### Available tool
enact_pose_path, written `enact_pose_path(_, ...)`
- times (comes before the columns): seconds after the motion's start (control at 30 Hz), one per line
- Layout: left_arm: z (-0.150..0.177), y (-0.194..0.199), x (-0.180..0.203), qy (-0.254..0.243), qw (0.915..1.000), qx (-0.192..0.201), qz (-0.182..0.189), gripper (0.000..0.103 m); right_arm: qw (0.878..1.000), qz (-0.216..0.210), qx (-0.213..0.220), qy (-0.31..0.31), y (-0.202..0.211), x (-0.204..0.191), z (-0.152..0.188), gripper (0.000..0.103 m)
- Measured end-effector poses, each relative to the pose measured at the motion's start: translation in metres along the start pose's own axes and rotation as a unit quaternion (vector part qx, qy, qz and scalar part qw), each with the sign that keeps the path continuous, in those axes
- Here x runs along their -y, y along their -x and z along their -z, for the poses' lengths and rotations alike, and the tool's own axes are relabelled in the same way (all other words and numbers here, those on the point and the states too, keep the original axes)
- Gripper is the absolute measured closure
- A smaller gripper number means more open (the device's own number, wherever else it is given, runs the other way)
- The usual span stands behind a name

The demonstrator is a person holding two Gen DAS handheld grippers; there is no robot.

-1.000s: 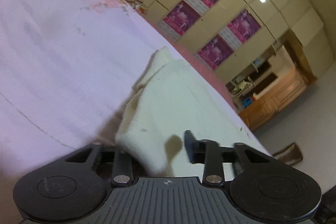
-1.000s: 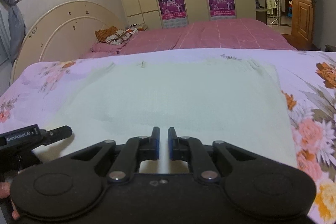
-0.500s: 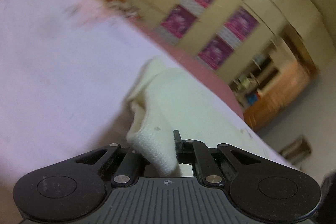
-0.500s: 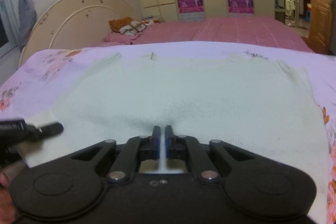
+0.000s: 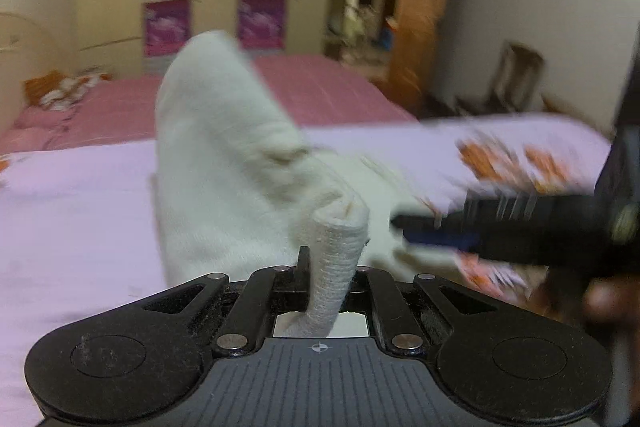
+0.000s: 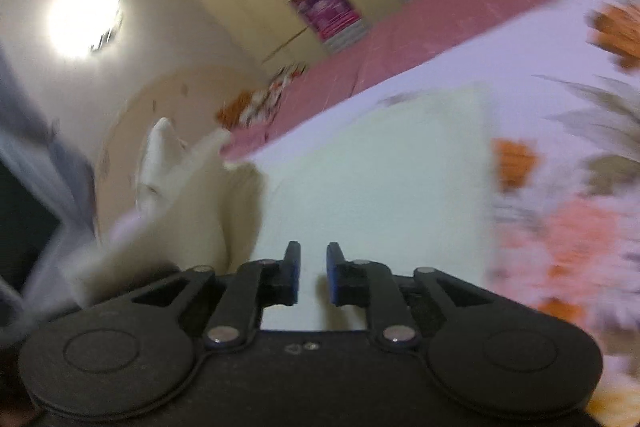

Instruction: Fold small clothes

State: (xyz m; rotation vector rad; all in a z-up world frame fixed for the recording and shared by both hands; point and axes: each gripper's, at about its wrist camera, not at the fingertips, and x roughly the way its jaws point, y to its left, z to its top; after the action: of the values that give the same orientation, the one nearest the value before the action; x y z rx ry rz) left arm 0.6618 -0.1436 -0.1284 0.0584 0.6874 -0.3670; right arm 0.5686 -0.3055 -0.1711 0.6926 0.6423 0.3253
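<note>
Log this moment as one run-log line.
step: folding cloth on bed | left gripper: shut on cloth, edge lifted | right gripper: opening, nothing between jaws

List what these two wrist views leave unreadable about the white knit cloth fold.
- Left wrist view: the left gripper is shut on the white knit cloth; the right pad is hidden behind it.
- Left wrist view: the right gripper is motion-blurred.
- Right wrist view: the cloth's lifted part is blurred, its near edge hidden behind the gripper body.
</note>
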Motion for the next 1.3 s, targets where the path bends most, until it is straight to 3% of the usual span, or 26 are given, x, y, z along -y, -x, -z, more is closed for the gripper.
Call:
enact_pose_path(0.03, -0.003, -0.008, 0.011, -0.010, 0.9997, -0.019, 0.006, 0.095, 0.999, -0.009, 0.008, -0.031, 0.013, 0.014, -0.004, 0.077)
enact_pose_path(0.1, -0.004, -0.021, 0.036, -0.035, 0.9986, -0.040, 0.004, 0.082, 0.997, -0.022, 0.020, -0.075, 0.031, 0.036, -0.007, 0.068)
enact_pose_path(0.17, -0.010, -0.012, 0.043, -0.021, 0.9988, -0.021, 0.039, 0.036, 0.994, -0.026, 0.031, -0.106, 0.048, 0.056, -0.008, 0.064)
enact_pose_path(0.2, -0.014, -0.005, 0.039, -0.001, 0.9983, -0.006, 0.057, 0.033, 0.993, -0.026, 0.034, -0.113, 0.054, 0.062, -0.008, 0.064)
enact_pose_path(0.27, -0.024, 0.004, 0.025, 0.029, 0.9964, 0.007, 0.079, 0.033, 0.992, -0.032, 0.037, -0.118, 0.060, 0.069, -0.006, 0.064)
enact_pose_path(0.3, -0.028, 0.007, 0.012, 0.044, 0.9963, 0.019, 0.072, 0.033, 0.992, -0.035, 0.036, -0.117, 0.063, 0.071, -0.005, 0.064)
enact_pose_path(0.43, -0.033, 0.002, -0.052, 0.085, 0.9954, 0.042, -0.016, 0.033, 0.994, -0.059, 0.022, -0.094, 0.051, 0.056, -0.003, 0.064)
enact_pose_path(0.6, -0.036, -0.036, -0.114, 0.137, 0.9889, 0.021, -0.054, 0.034, 0.997, -0.058, -0.003, -0.057, 0.014, 0.028, -0.014, 0.064)
enact_pose_path(0.7, -0.021, -0.050, -0.125, 0.170, 0.9846, 0.006, -0.041, 0.034, 0.998, -0.051, -0.019, -0.043, -0.009, 0.019, -0.015, 0.064)
enact_pose_path(0.87, -0.004, -0.074, -0.122, 0.181, 0.9833, -0.004, -0.021, 0.033, 0.998, -0.022, -0.051, -0.022, -0.036, 0.005, -0.006, 0.064)
enact_pose_path(1.03, 0.016, -0.067, -0.133, 0.177, 0.9840, 0.016, -0.011, 0.034, 0.999, -0.003, -0.041, -0.015, -0.035, -0.002, -0.004, 0.067)
enact_pose_path(1.13, 0.022, -0.072, -0.141, 0.172, 0.9852, 0.005, -0.003, 0.033, 0.999, -0.005, -0.035, -0.028, -0.032, 0.004, -0.001, 0.067)
enact_pose_path(1.3, 0.027, -0.070, -0.139, 0.169, 0.9855, -0.004, 0.007, 0.033, 0.999, -0.003, -0.032, -0.022, -0.034, 0.001, 0.001, 0.055)
